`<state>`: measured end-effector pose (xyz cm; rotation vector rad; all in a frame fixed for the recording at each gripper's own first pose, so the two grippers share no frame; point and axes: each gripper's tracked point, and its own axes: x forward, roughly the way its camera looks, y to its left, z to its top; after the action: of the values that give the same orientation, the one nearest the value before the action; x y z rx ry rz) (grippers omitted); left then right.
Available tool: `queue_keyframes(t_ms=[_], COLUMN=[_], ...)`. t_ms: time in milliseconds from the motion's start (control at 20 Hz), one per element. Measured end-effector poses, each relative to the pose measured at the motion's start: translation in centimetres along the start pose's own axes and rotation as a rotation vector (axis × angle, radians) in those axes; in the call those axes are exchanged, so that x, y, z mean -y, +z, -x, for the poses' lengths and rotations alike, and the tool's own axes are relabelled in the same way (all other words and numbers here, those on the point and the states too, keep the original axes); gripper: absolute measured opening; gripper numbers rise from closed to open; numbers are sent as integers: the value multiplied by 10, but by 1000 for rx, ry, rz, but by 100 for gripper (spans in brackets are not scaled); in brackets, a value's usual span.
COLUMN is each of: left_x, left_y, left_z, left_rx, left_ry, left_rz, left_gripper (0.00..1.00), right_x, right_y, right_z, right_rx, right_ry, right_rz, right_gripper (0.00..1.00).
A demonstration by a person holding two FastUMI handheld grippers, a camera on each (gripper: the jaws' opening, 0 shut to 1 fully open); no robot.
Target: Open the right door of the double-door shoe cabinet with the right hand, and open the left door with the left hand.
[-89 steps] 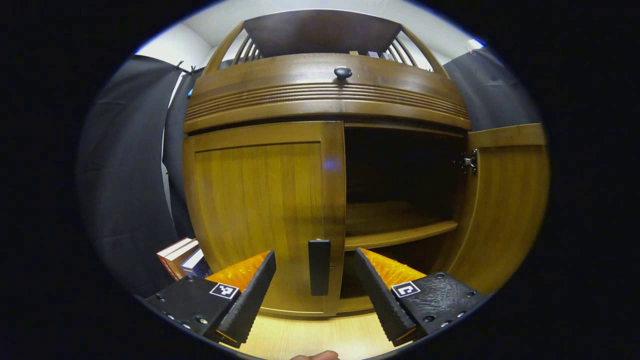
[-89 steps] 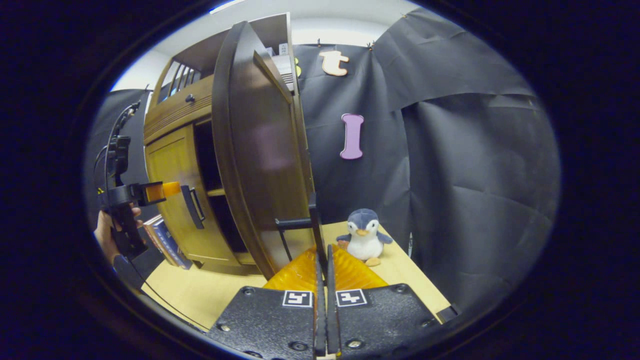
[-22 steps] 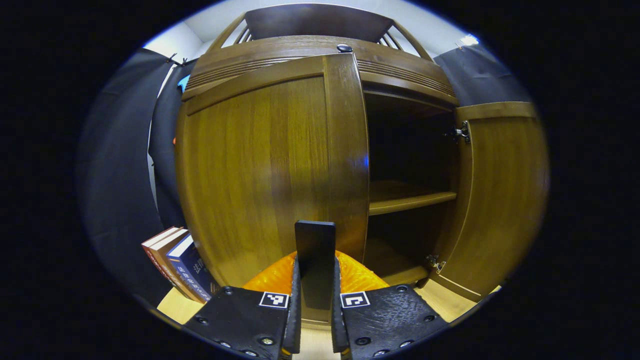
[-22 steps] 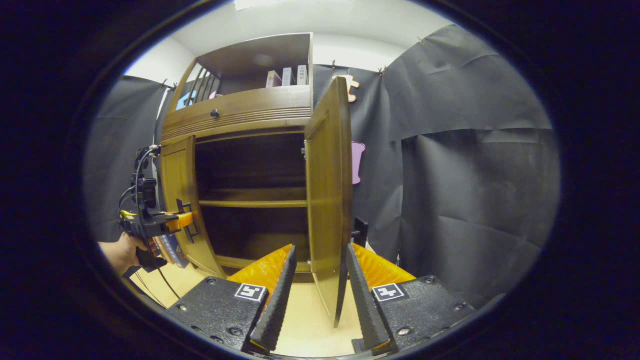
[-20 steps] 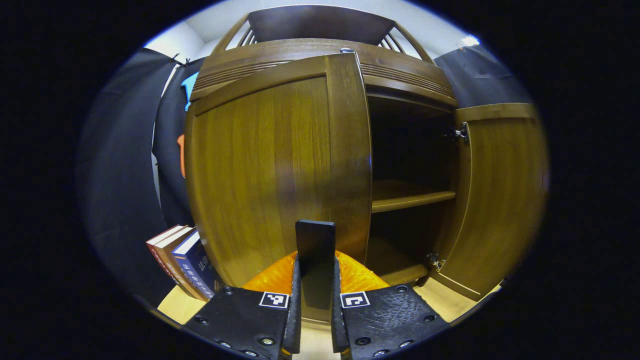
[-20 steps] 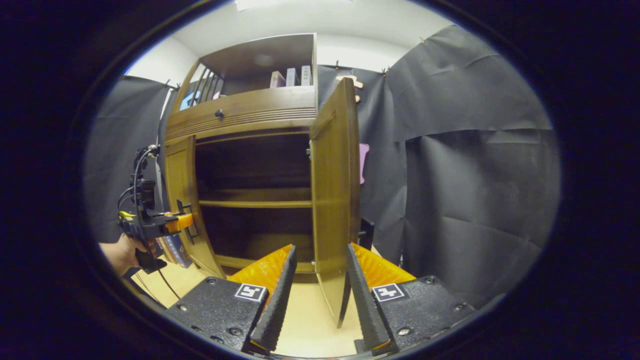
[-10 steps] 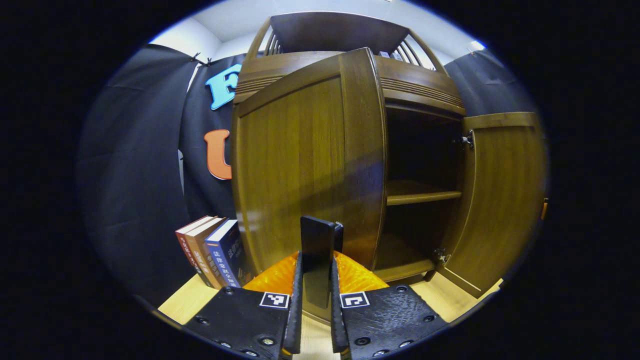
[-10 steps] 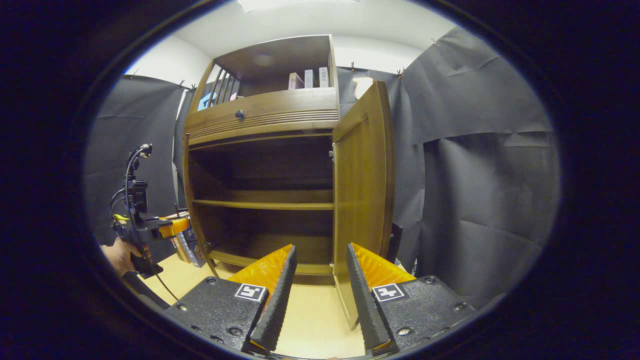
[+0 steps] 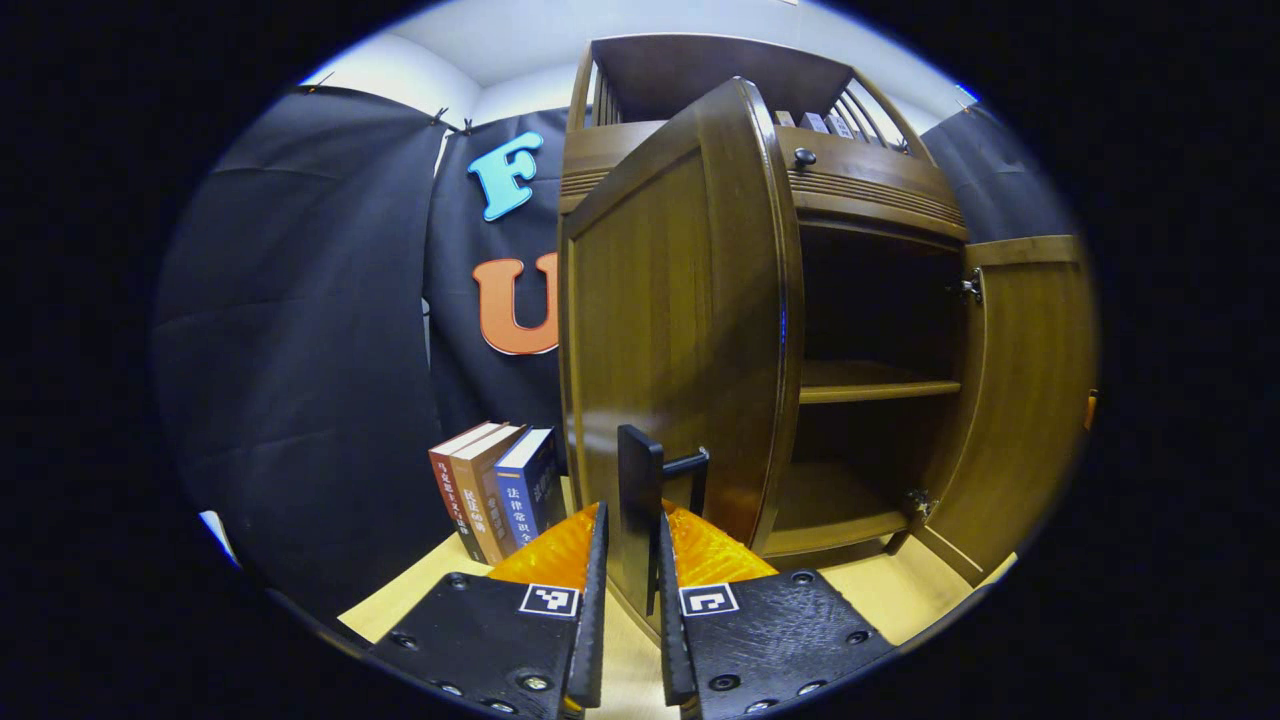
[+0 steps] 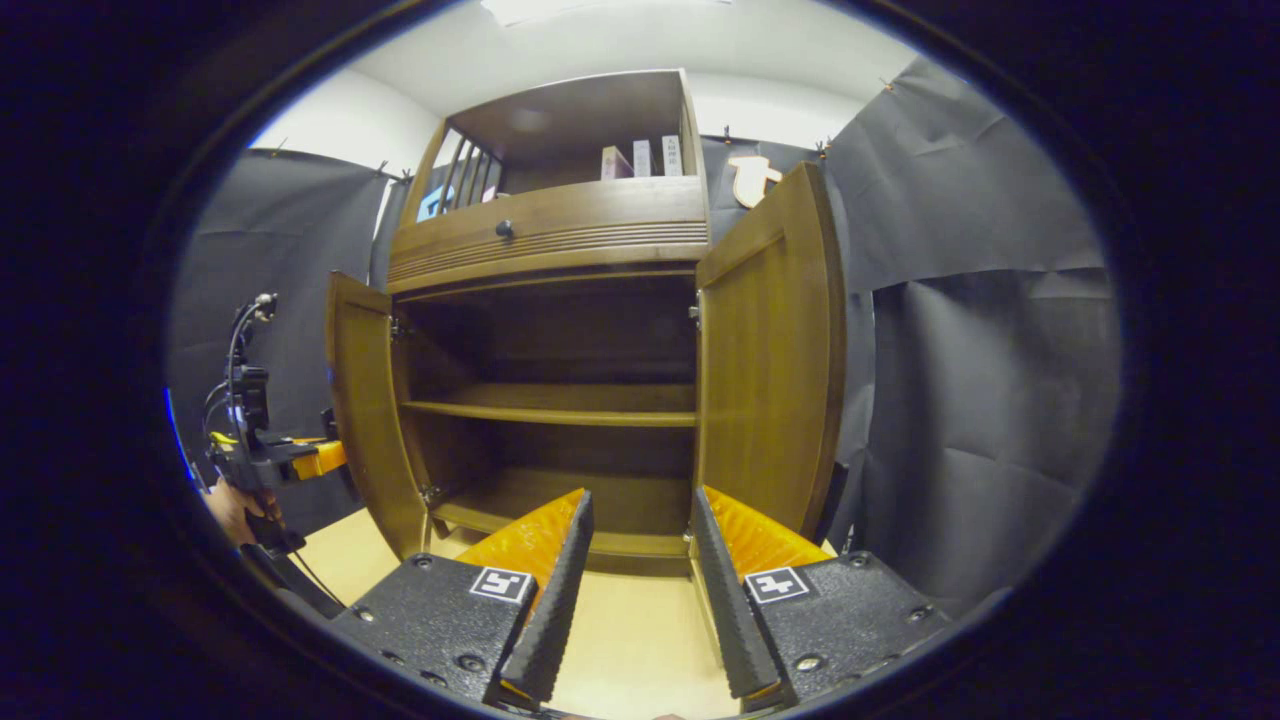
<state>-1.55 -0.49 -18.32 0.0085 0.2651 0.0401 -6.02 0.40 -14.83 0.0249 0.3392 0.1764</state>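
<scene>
at the cabinet front, the left tongs (image 9: 630, 590) clamp the black handle (image 9: 640, 500) of the swung-out left door (image 9: 670, 320); the right tongs (image 10: 625, 560) gape, holding nothing, beside the open right door (image 10: 770, 370).

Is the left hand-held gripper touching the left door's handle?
Touching. In the left gripper view the left hand-held gripper has both fingers closed against the black handle of the left door, with no gap on either side.
</scene>
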Motion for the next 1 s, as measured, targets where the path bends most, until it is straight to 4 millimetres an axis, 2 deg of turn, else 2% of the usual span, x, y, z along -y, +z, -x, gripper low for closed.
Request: queue_keyframes(t_ms=[300,500,600,650,800,1000], left_x=[-28,-56,-68,-76,-79,-99], left_y=[-3,-7,-15,-15,-14,-25], left_z=[7,13,18,17,18,25], left_rx=[3,2,-14,-9,-12,-23], left_ry=[32,70,83,90,66,86], left_rz=[22,56,100,122,118,94], left_gripper=[22,22,22,17,17,17], right_x=[-5,-13,-18,-20,-23,-36], right_y=[-4,0,3,4,0,1], right_z=[-5,-8,-12,-13,-12,-14], right_rx=[-13,-8,-4,-7,-12,-14], right_ry=[-2,3,7,7,18,23], right_rz=[6,13,18,21,31,41], right_gripper=[64,65,65,65,65,66])
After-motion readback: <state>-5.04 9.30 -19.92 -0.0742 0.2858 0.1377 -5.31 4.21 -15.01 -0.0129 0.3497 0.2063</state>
